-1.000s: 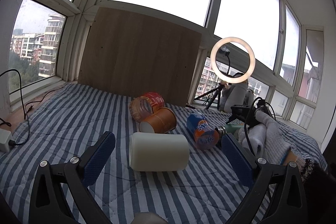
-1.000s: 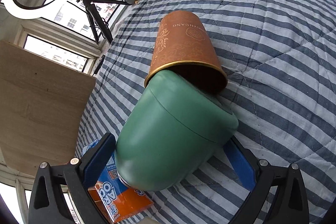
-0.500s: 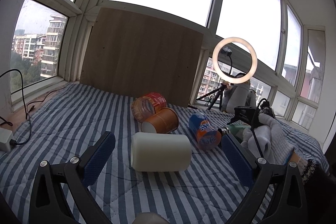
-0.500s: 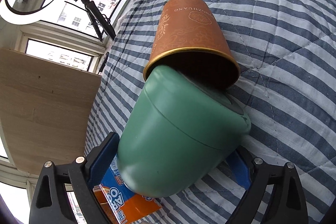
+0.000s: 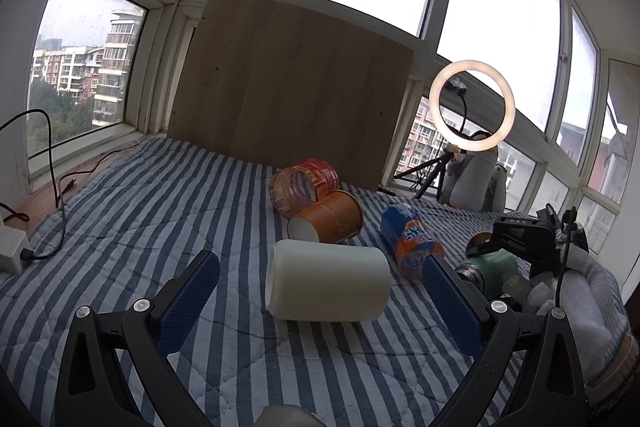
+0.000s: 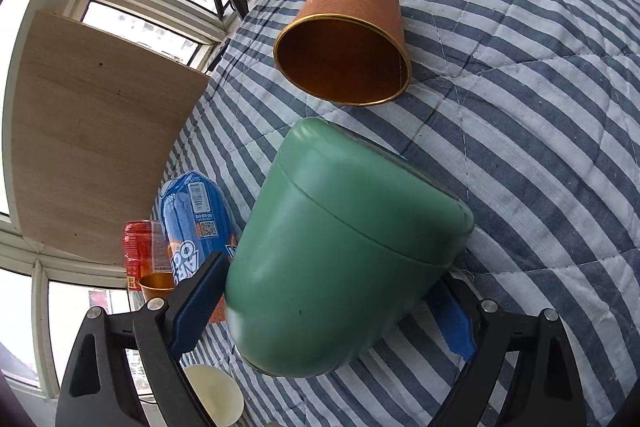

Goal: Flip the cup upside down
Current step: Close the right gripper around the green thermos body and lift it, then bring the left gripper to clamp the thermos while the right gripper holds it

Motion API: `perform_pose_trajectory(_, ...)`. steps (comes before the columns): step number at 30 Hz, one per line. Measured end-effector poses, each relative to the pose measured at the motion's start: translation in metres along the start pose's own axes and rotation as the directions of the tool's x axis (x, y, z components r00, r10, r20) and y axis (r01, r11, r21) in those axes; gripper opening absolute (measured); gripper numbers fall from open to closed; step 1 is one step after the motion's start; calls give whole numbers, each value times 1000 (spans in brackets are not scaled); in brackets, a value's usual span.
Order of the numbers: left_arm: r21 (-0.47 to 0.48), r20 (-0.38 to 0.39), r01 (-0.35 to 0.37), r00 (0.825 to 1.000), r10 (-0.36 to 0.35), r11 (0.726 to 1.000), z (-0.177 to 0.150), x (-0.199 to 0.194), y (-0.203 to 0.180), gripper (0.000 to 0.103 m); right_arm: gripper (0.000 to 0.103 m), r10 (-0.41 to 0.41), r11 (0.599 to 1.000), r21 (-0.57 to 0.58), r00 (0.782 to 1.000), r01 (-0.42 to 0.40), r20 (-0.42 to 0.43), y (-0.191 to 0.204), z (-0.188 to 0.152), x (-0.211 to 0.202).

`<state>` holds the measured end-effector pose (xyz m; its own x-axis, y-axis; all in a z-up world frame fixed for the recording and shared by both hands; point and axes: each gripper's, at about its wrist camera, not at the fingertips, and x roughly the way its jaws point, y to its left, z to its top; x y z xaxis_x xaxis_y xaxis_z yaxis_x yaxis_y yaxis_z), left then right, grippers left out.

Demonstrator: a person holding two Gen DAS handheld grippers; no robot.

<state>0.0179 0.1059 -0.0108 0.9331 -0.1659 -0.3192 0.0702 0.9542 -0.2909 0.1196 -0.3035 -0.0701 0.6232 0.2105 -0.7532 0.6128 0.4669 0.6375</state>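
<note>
My right gripper is shut on a green cup and holds it tilted above the striped quilt, its closed base pointing away from me. The green cup also shows in the left wrist view, at the far right, with the right gripper's black body on it. A brown paper cup lies on its side just beyond the green cup, mouth toward me. My left gripper is open and empty, its fingers on either side of a cream cup that lies on its side, not touching it.
An orange paper cup, a red ribbed jar and a blue soda bottle lie on the quilt behind the cream cup. A wooden board stands at the back. A ring light stands at the right. Cables trail at the left.
The right gripper has swung the green cup away from the brown paper cup, so the paper cup's mouth is now in full view. The left gripper has barely moved.
</note>
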Motion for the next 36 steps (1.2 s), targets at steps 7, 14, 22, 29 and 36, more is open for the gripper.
perform_pose_trajectory(7, -43, -58, -8, 998, 6, 999, 1, 14, 9, 103, 90, -32, 979, -205, 993, 9, -109, 10, -36, -12)
perform_pose_trajectory(14, -8, -116, 1, 993, -2, 1000, 0, 24, -1, 103, 87, -117, 864, -503, 983, 31, -140, 39, -69, -14)
perform_pose_trajectory(22, -3, -235, 50, 971, -49, 999, -7, 42, -16, 103, 86, -166, 689, -725, 979, 27, -121, 56, -101, -9)
perform_pose_trajectory(29, 12, -324, 102, 942, -93, 995, -12, 53, -37, 103, 86, -129, 623, -782, 985, -8, -113, 58, -102, -7)
perform_pose_trajectory(36, 60, -401, 167, 907, -129, 984, -13, 61, -66, 103, 86, -28, 612, -790, 997, -38, -70, 52, -103, -33)
